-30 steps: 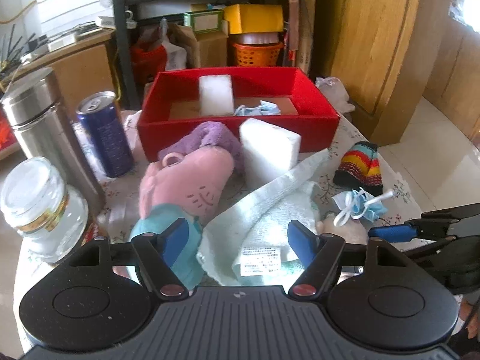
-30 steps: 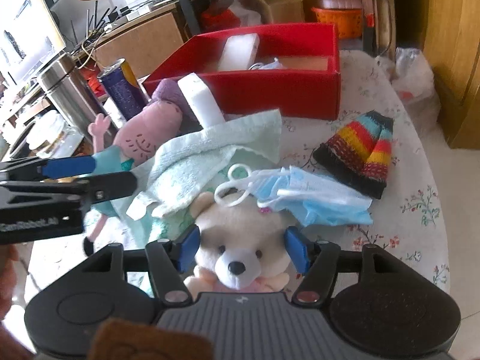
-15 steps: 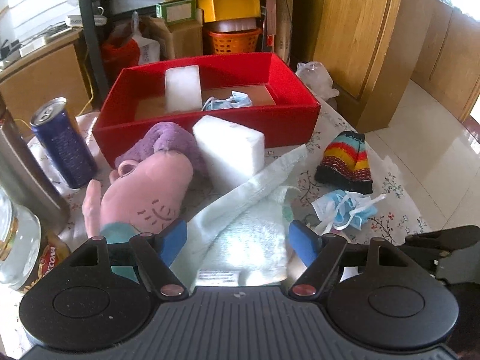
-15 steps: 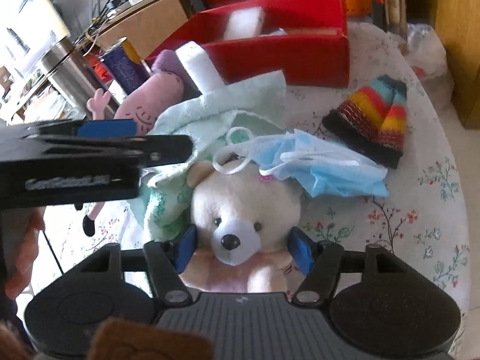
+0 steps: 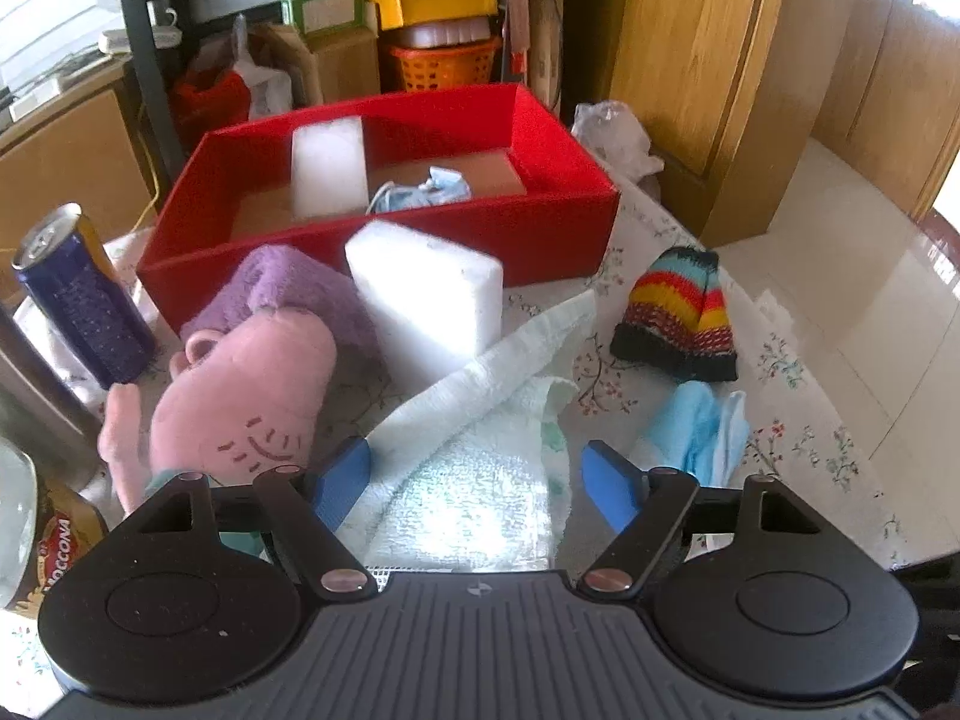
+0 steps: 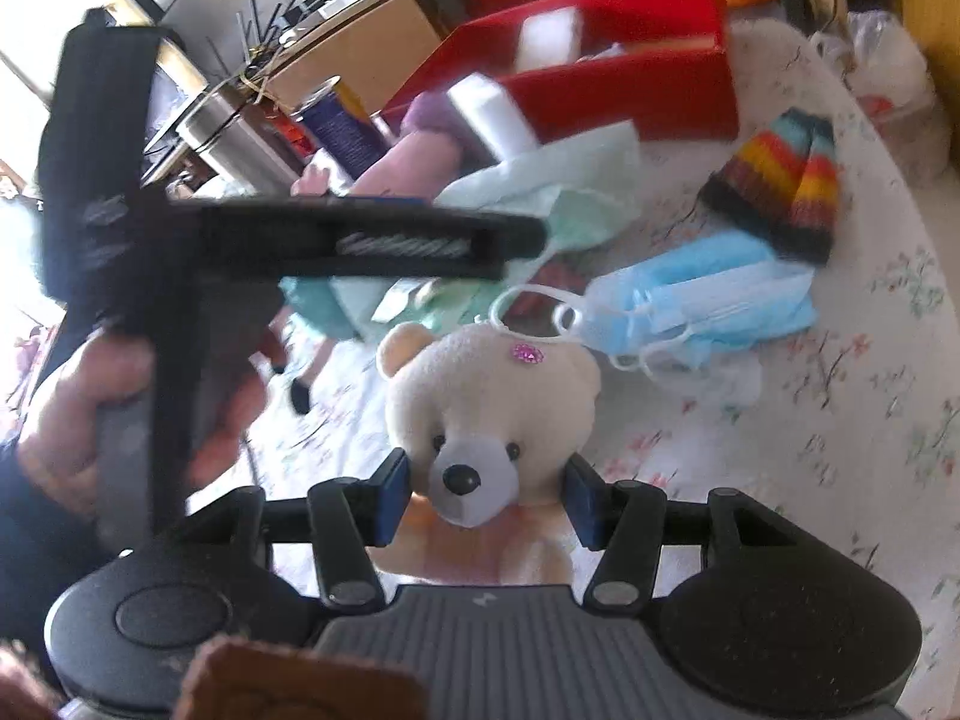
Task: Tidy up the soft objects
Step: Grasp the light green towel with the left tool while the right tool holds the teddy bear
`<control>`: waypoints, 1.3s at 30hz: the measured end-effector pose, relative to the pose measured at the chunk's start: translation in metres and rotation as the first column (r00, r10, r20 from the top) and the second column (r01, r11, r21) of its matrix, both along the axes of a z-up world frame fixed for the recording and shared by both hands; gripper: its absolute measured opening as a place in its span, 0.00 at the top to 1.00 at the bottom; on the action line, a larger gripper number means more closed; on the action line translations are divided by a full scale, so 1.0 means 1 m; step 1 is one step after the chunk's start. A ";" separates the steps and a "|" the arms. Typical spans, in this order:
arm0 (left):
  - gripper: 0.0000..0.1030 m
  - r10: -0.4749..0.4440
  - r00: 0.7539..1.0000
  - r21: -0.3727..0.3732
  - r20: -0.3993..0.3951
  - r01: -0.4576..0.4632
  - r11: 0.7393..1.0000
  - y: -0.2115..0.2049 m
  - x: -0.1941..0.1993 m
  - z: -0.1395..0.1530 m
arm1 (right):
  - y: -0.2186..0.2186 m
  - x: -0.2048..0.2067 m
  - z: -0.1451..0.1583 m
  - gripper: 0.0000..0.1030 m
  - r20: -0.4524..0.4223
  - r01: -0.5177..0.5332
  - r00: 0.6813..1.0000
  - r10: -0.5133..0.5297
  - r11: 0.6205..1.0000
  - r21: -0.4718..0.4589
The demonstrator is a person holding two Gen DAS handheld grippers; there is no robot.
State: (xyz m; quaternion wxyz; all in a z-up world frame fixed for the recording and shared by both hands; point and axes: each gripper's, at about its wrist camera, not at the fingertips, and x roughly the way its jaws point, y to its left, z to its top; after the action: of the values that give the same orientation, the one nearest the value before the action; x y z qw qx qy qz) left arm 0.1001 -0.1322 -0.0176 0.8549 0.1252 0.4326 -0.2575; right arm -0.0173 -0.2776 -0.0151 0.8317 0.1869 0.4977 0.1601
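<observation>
My left gripper (image 5: 477, 483) is open with the pale green towel (image 5: 480, 426) between its fingers. A pink plush (image 5: 240, 402), purple cloth (image 5: 288, 288), white sponge (image 5: 429, 306), striped knit hat (image 5: 678, 318) and blue masks (image 5: 696, 426) lie before the red box (image 5: 384, 240). The box holds a white sponge (image 5: 329, 165) and a mask (image 5: 420, 192). My right gripper (image 6: 486, 495) has its fingers against both sides of the cream teddy bear (image 6: 486, 414), lifted off the table. The left gripper (image 6: 300, 234) crosses that view.
A blue can (image 5: 78, 294), a steel flask (image 6: 240, 138) and a glass jar (image 5: 24, 528) stand at the table's left. The flowered tablecloth (image 5: 798, 456) ends at the right edge above the tiled floor. Shelves with boxes stand behind the red box.
The right gripper has closed on the teddy bear and raised it away from the masks. The left gripper has risen and moved right over the towel, staying open.
</observation>
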 end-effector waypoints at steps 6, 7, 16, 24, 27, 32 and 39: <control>0.47 0.016 0.997 0.015 -0.069 -0.015 1.000 0.000 0.007 -0.012 | 0.007 -0.002 0.003 0.62 0.007 -0.035 0.999 0.035 0.999 0.001; 0.49 0.016 0.997 0.014 -0.069 -0.015 1.000 0.001 0.007 -0.011 | 0.008 -0.003 0.003 0.62 0.008 -0.036 0.999 0.036 0.999 0.001; 0.64 0.040 0.994 -0.027 -0.100 -0.043 0.999 0.010 0.005 0.000 | -0.005 -0.002 0.009 0.62 0.016 0.003 1.000 -0.003 1.000 0.015; 0.64 0.084 0.982 -0.158 -0.172 -0.111 0.981 0.039 0.006 0.017 | -0.011 -0.001 0.015 0.61 0.024 0.032 0.999 -0.033 0.999 0.022; 0.63 0.088 0.981 -0.190 -0.175 -0.122 0.974 0.048 0.004 0.024 | -0.011 -0.001 0.016 0.61 0.023 0.035 0.999 -0.035 0.999 0.022; 0.57 0.084 0.977 -0.194 -0.194 -0.122 0.973 0.055 0.003 0.025 | -0.010 0.001 0.013 0.61 0.009 0.045 0.999 -0.045 0.999 0.014; 0.49 0.091 0.965 -0.116 -0.246 -0.122 0.986 0.053 0.001 0.001 | -0.009 0.005 0.008 0.59 -0.015 0.054 0.998 -0.054 0.999 -0.004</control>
State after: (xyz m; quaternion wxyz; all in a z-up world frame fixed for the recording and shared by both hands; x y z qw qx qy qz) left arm 0.1007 -0.0794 -0.0163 0.8153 0.0137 0.5212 -0.2520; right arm -0.0123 -0.2871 -0.0074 0.8322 0.1999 0.4992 0.1352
